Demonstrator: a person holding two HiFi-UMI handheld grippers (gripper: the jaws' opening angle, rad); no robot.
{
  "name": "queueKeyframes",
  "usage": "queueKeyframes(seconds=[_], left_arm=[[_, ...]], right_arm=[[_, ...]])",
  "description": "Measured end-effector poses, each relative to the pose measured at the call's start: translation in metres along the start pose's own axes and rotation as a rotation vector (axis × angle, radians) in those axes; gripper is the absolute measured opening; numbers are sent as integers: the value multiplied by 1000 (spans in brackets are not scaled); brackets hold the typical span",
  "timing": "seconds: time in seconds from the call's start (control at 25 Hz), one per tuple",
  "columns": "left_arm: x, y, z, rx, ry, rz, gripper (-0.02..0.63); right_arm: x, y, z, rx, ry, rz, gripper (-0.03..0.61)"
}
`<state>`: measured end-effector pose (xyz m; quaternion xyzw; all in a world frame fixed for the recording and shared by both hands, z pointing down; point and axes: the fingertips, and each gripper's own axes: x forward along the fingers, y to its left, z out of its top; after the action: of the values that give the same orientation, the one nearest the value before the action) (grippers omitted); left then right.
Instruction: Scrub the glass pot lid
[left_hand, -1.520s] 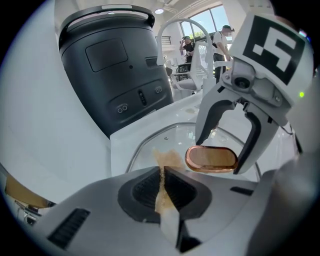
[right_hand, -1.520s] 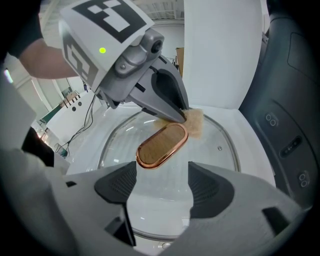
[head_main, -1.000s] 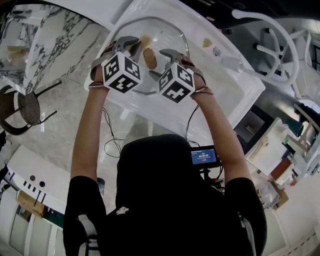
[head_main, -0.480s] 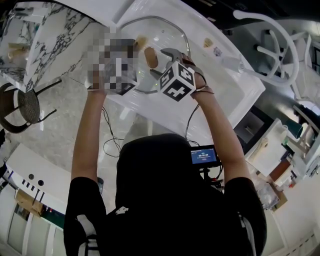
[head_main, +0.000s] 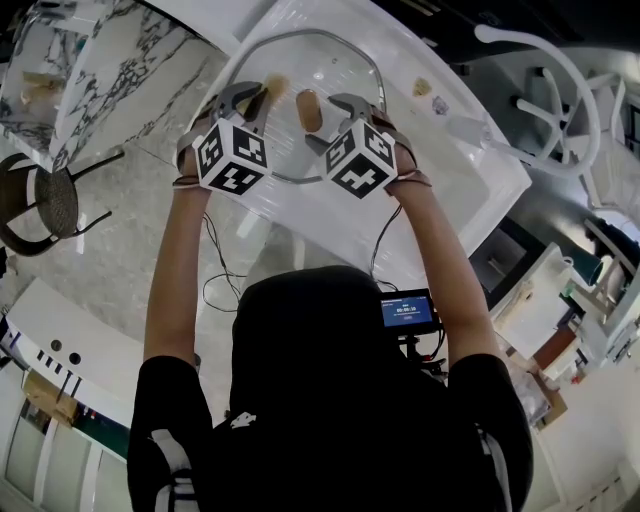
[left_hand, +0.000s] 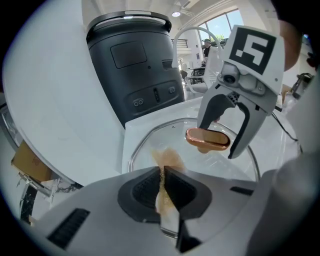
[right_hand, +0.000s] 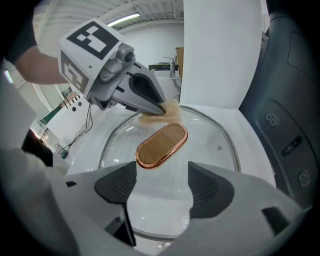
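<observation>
Plainly, the scrubbing step is in hand. The glass pot lid (head_main: 335, 65) lies flat on the white counter (head_main: 455, 175), its copper-rimmed oval handle (right_hand: 162, 145) facing up. A dark appliance (left_hand: 140, 65) stands just beyond it.

The left gripper (left_hand: 162, 192) has its fingers pressed together on a tan scrubbing pad (right_hand: 167, 112). The pad's free end appears to rest on the glass just left of the handle. The right gripper (right_hand: 160, 186) hovers over the near side of the lid with its fingers spread and nothing between them, the handle a little ahead of their tips.

To scrub well, the pad should probably be laid flatter against the glass, so that more than its edge wipes. It can then be worked in small overlapping strokes out from the handle toward the rim.

A smooth lid on a smooth counter is likely to slide or rock under that pressure. The spread right fingers would best close across the narrow width of the handle, or press down on it, before the left pushes hard. The two grippers sit close together, so the strokes should stay on the left half first.
</observation>
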<state>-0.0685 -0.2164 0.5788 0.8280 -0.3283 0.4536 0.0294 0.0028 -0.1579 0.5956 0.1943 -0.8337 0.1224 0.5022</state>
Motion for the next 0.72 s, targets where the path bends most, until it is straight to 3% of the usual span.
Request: queueKeyframes(seconds=[0.72], left_arm=[[-32, -14, -54, -220, 9, 121, 17]], right_arm=[[0, 1, 0, 1, 1, -3, 310]])
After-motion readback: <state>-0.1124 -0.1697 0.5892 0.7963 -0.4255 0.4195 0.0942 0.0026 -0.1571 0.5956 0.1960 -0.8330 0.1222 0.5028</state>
